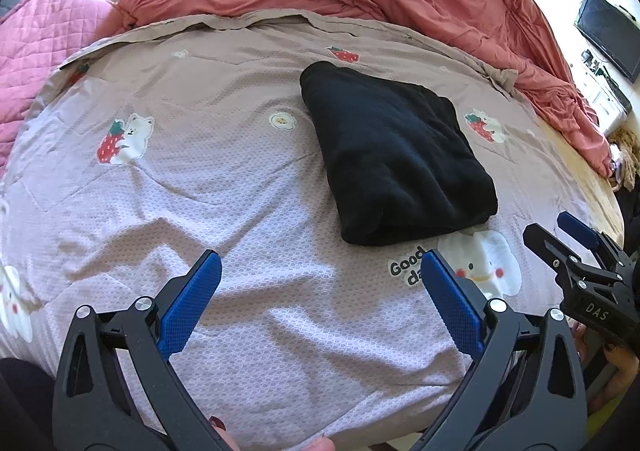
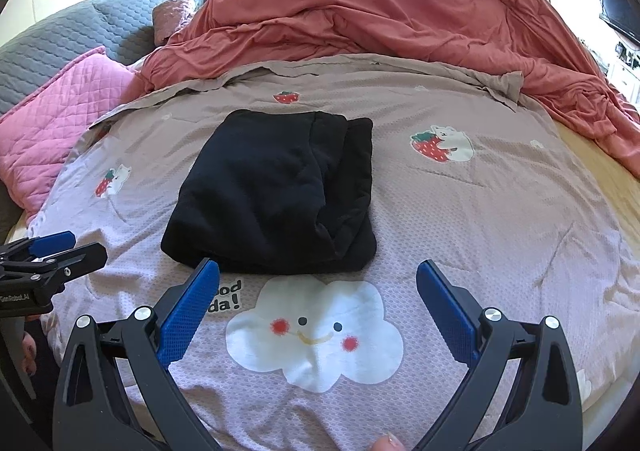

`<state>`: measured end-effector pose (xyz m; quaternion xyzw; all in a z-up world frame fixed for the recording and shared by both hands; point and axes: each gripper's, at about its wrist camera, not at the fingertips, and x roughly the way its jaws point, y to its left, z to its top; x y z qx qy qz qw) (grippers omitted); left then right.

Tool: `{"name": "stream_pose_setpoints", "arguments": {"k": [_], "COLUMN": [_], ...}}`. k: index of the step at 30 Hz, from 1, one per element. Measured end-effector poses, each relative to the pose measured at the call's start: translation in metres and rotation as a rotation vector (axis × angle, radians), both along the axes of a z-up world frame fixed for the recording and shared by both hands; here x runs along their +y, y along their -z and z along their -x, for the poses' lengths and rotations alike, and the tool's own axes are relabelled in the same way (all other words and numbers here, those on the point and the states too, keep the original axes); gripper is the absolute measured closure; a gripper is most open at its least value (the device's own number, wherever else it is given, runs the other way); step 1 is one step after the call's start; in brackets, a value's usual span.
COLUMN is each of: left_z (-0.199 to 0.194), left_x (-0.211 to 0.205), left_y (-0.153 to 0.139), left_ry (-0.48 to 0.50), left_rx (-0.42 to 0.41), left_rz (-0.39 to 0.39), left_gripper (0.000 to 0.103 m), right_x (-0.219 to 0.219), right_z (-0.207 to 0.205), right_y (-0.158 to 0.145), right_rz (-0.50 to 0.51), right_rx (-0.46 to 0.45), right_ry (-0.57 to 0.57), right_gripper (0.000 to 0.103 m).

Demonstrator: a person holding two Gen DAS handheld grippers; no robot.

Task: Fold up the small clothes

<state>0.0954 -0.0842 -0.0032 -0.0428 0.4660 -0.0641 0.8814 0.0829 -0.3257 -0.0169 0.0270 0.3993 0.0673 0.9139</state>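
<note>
A black garment lies folded into a compact rectangle on the mauve printed quilt; it also shows in the right wrist view. My left gripper is open and empty, above the quilt, short of the garment and to its left. My right gripper is open and empty, just in front of the garment's near edge. The right gripper also shows at the right edge of the left wrist view. The left gripper shows at the left edge of the right wrist view.
A rumpled salmon duvet is heaped along the far side of the bed. A pink quilted pillow and a grey one lie at the far left. A wall TV hangs at the right.
</note>
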Motion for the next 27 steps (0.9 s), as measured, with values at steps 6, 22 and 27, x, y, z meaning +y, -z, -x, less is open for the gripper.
{"name": "stream_pose_setpoints", "arguments": {"k": [6,22,27], "left_z": [-0.0012,-0.0018,-0.0009], "left_x": [0.0003,-0.0021,-0.0016], "left_y": [0.0011,0.0031,0.0013], "left_ry": [-0.003,-0.015,-0.015], "left_rx": [0.005,0.015,0.012], "left_rz": [-0.01,-0.037,-0.033], "left_gripper": [0.01,0.01,0.01], "right_x": [-0.0045,-0.0051,-0.0057], "right_z": [-0.0011,-0.0024,-0.0024], "right_y": [0.0009,0.0025,0.0033], "right_rz": [-0.017,-0.014,-0.013], "right_rx": [0.004,0.008,0.009], "right_ry": [0.014,0.016,0.015], "right_gripper": [0.005,0.005,0.005]}}
